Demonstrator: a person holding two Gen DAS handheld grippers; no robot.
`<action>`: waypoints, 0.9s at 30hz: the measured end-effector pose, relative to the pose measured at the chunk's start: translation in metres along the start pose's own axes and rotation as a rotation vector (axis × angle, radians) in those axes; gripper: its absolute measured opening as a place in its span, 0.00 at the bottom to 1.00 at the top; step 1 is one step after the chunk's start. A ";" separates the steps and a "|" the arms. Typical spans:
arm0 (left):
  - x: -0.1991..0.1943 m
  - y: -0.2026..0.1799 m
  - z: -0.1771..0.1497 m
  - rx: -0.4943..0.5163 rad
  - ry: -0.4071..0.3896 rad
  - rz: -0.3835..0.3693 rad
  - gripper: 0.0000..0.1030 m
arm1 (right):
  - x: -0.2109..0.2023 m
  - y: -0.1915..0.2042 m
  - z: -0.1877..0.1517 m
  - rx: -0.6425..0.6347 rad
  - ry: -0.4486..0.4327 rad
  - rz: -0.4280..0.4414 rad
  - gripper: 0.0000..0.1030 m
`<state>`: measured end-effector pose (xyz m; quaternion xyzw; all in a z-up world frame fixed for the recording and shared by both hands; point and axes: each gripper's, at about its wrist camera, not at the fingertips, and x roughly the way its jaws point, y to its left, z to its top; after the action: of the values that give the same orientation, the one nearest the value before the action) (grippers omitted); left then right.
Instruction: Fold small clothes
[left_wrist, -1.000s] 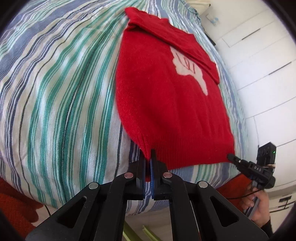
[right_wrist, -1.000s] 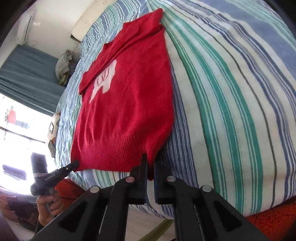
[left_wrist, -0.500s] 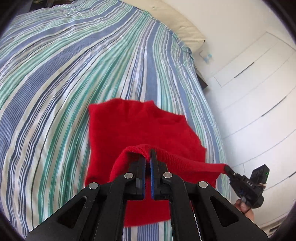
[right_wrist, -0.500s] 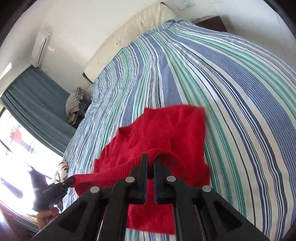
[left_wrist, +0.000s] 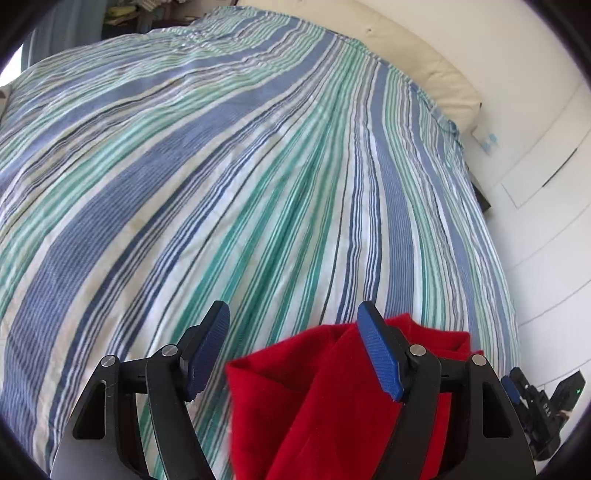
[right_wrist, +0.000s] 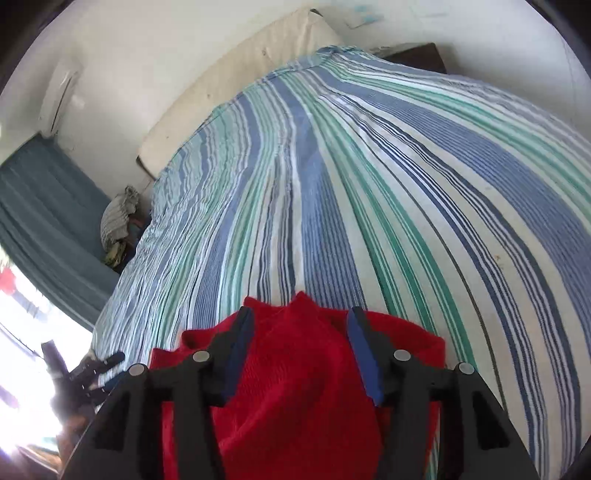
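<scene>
From the left wrist, my left fingers (left_wrist: 291, 347) are spread, released; the red sweater (left_wrist: 325, 402) lies bunched on the bed (left_wrist: 258, 184). I'd flatten that fold before retreating. From the right wrist, my right fingers (right_wrist: 299, 350) gape above it, seemingly not touching.

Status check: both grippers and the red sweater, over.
Left gripper open, right gripper open. Red sweater released, lying bunched on the striped bedspread under both sets of fingers. Nothing in the way.
</scene>
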<state>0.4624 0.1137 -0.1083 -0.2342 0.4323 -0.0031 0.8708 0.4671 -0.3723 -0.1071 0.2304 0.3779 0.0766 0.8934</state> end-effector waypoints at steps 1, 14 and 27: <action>-0.013 0.000 -0.007 0.025 -0.024 -0.001 0.71 | -0.008 0.011 -0.007 -0.078 0.011 0.006 0.52; -0.056 0.023 -0.148 0.183 0.111 0.047 0.84 | -0.087 -0.017 -0.142 -0.267 0.193 -0.140 0.47; -0.154 -0.006 -0.207 0.340 -0.007 0.188 0.88 | -0.151 -0.004 -0.234 -0.193 0.154 -0.108 0.55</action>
<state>0.2111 0.0569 -0.0976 -0.0421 0.4424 0.0060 0.8958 0.1944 -0.3399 -0.1540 0.1160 0.4483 0.0821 0.8825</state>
